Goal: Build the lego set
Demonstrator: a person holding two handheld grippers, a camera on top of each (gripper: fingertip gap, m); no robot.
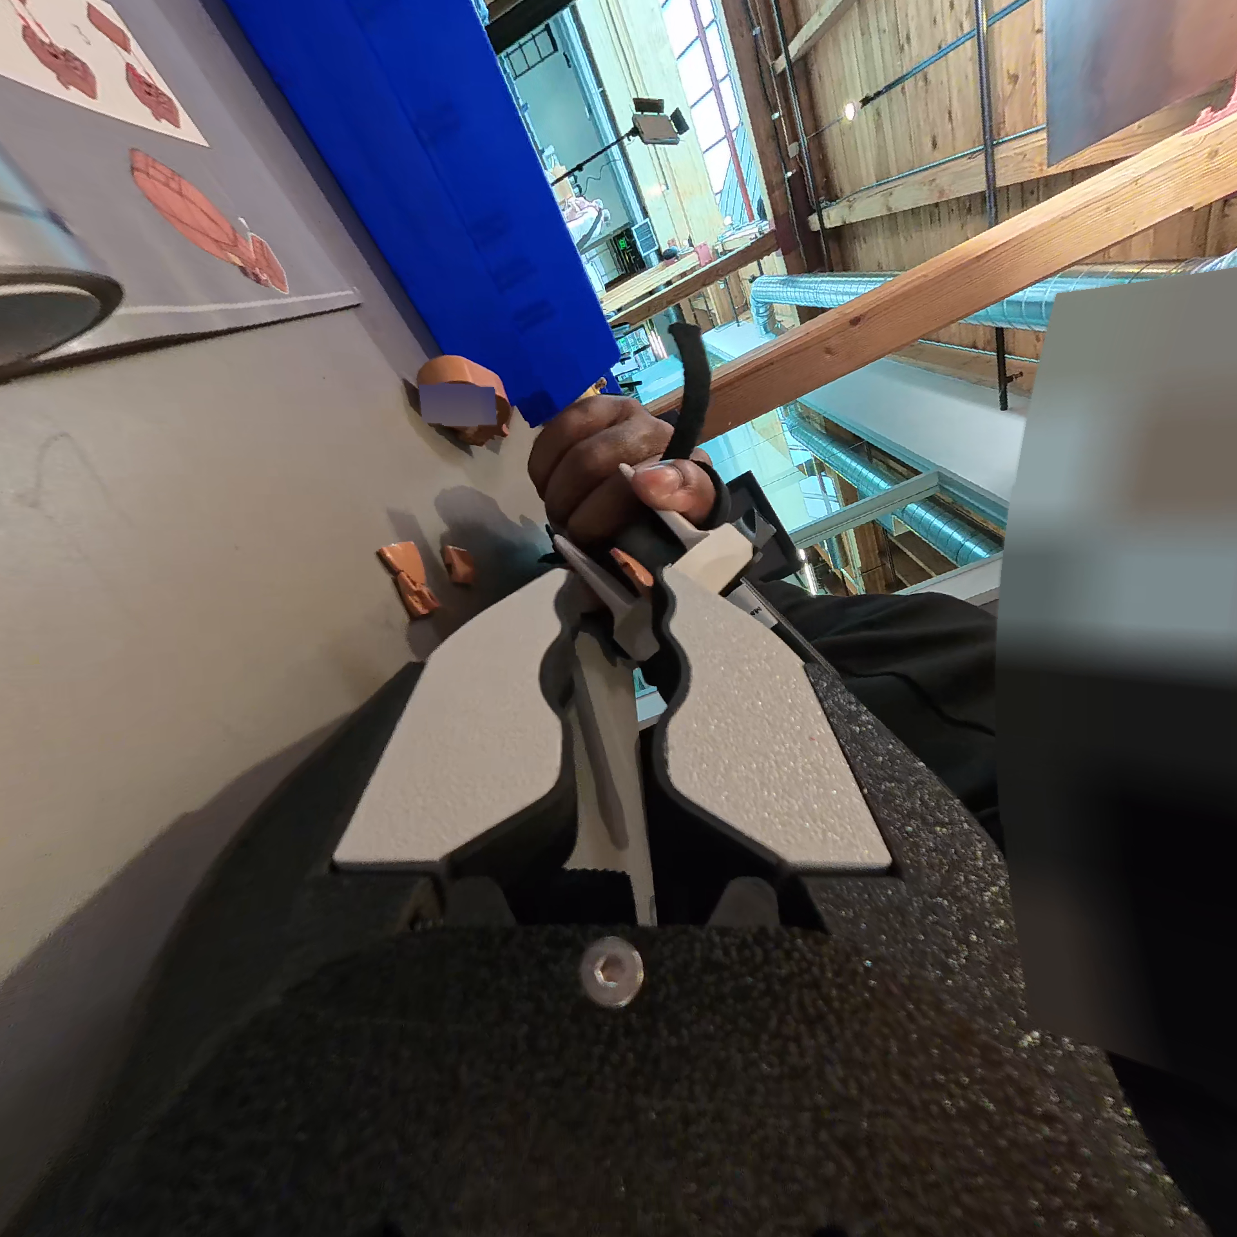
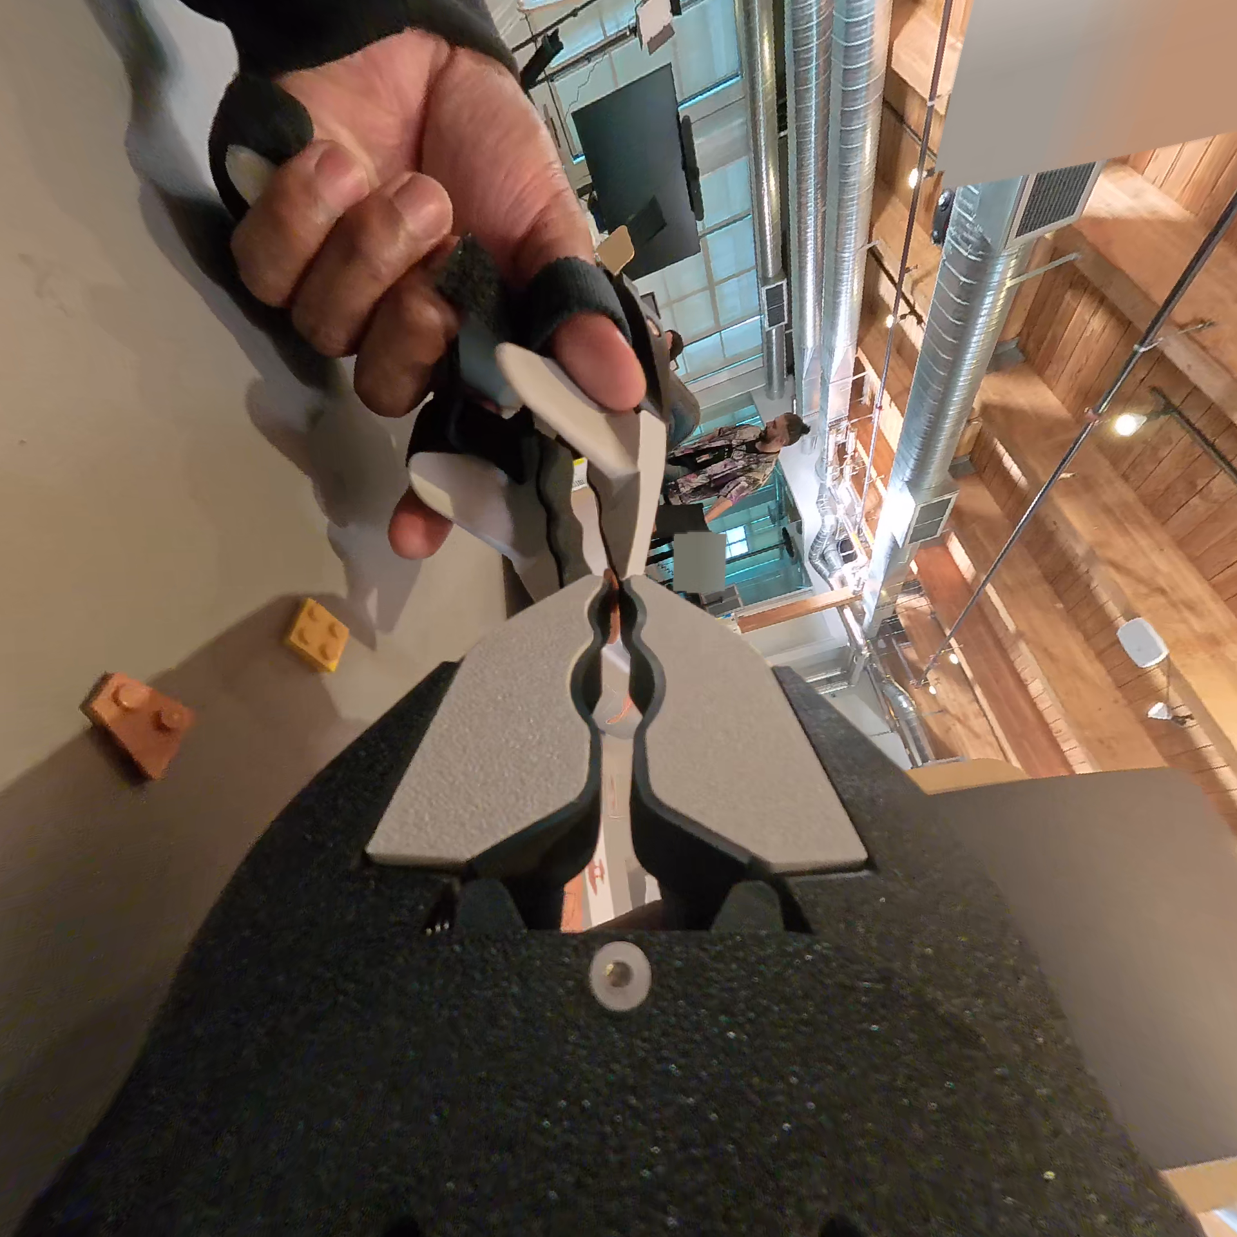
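2 loose bricks, yellow brick (image 2: 316, 634) and brown brick (image 2: 137, 734), only in right view; right gripper (image 2: 614, 589) jaws clamped on orange piece (image 2: 609, 606), left's apart.

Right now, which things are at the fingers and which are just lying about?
At the fingers: small brown piece, pinched by the right gripper; left gripper, open, tip to tip with it.
Lying about: yellow brick, brown plate, two brown fragments, blue bin, picture sheet.
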